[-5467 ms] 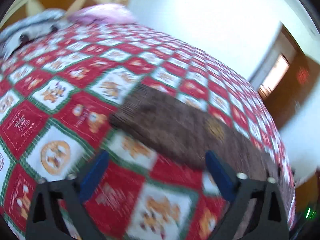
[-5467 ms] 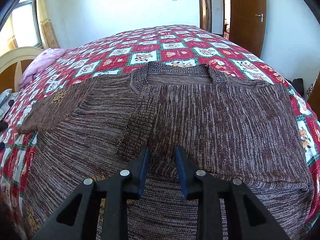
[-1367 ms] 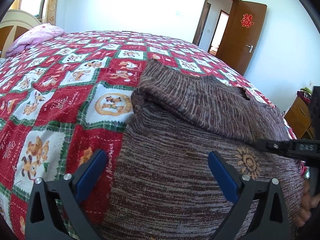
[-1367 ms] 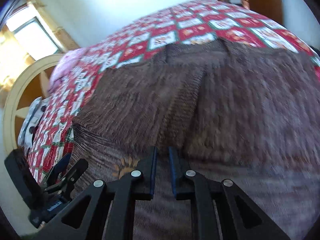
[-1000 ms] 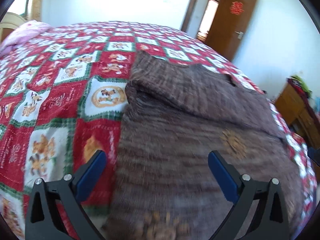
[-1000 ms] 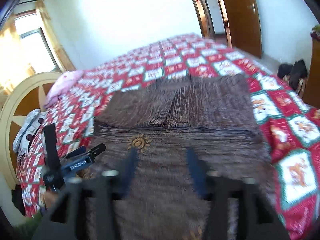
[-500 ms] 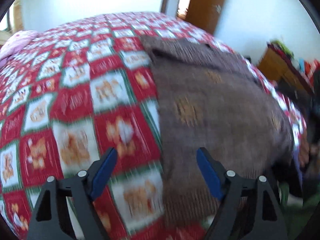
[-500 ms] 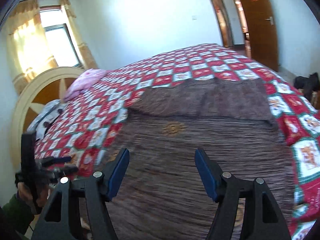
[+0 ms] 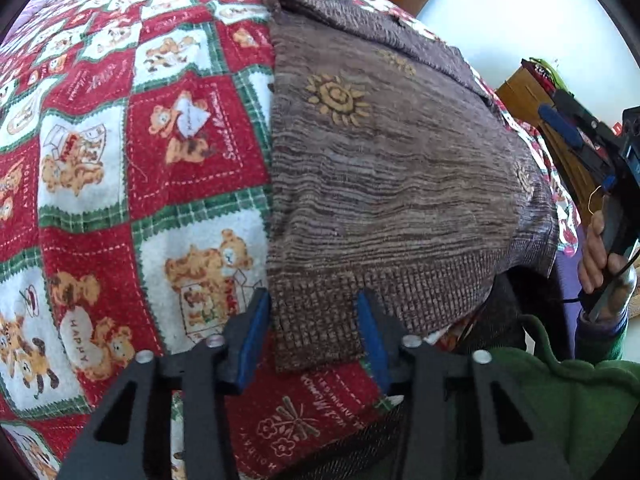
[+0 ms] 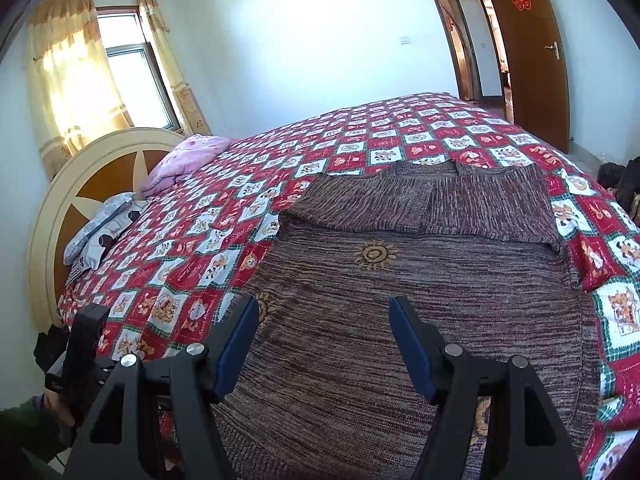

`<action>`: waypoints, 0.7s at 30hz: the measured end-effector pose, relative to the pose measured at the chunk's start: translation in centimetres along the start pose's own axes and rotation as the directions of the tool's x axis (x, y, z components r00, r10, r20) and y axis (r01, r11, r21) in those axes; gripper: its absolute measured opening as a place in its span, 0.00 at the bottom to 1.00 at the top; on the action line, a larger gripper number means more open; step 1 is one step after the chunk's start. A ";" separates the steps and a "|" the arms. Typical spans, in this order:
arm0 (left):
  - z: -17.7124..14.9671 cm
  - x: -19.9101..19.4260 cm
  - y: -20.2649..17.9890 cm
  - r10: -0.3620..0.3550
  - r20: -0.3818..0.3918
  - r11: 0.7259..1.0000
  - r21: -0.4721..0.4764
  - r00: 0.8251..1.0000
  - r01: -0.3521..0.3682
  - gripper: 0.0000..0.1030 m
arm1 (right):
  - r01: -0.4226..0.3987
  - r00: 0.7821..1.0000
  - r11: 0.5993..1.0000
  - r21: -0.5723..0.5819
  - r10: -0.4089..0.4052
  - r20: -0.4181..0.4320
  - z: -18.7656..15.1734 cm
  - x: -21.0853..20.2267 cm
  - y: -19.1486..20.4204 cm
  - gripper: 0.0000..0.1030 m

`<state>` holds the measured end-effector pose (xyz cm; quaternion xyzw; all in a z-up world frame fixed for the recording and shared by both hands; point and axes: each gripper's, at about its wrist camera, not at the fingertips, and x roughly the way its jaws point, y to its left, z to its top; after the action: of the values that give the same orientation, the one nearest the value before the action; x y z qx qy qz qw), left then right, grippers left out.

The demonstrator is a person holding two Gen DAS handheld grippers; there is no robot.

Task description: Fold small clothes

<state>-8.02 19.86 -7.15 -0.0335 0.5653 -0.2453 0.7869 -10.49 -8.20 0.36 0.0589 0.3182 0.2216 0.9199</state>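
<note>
A brown knit sweater (image 9: 384, 168) with yellow sun motifs lies flat on the bed, both sleeves folded in across its chest (image 10: 432, 204). My left gripper (image 9: 314, 316) is open, its blue pads straddling the sweater's ribbed bottom-left hem corner (image 9: 316, 320) at the bed's near edge. My right gripper (image 10: 322, 332) is open and empty above the sweater's lower body (image 10: 360, 344). The right gripper also shows in the left wrist view (image 9: 580, 140), held off the bed's right side. The left gripper shows low left in the right wrist view (image 10: 80, 356).
A red, white and green patchwork quilt (image 9: 120, 140) covers the bed. A pink pillow (image 10: 188, 160) and a patterned pillow (image 10: 100, 228) lie by the cream headboard (image 10: 80, 184). A wooden door (image 10: 528, 48) and a wooden cabinet (image 9: 520, 96) stand to the right.
Both grippers pulled back from the folded sleeves. The right gripper opened from nearly shut and rose. The left gripper swung down to the bottom hem corner and narrowed its opening.
</note>
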 end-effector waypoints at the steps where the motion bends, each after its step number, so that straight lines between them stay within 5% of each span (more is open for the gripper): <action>1: 0.0 -0.3 0.0 0.000 0.012 1.000 -0.004 1.000 0.000 0.15 | -0.003 1.000 1.000 0.002 0.003 -0.001 -0.1 0.1 0.0 0.67; 2: 0.2 -0.4 0.1 -0.011 0.020 1.000 -0.017 1.000 0.012 0.08 | -0.006 1.000 1.000 0.005 0.006 -0.004 -0.1 0.2 0.0 0.67; 6: 1.4 -1.1 -0.4 -0.101 0.066 0.993 -0.049 0.993 0.104 0.08 | -0.012 1.000 1.000 0.018 0.013 -0.020 -0.5 0.7 -0.2 0.67; 12: 5.2 -0.7 -4.2 -0.184 0.114 0.983 0.028 0.976 0.182 0.08 | -0.038 0.998 0.998 0.043 0.040 -0.043 -0.8 1.4 -0.7 0.67; 21: 11.0 2.9 -6.5 -0.210 0.091 0.977 0.060 0.973 0.205 0.08 | -0.210 0.956 0.965 0.158 0.236 -0.175 -3.4 4.9 -1.0 0.67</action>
<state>0.40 10.41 -3.60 -0.0844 0.5135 -0.3383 0.7840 -8.72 -7.00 -5.31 0.1361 0.4113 0.3064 0.8476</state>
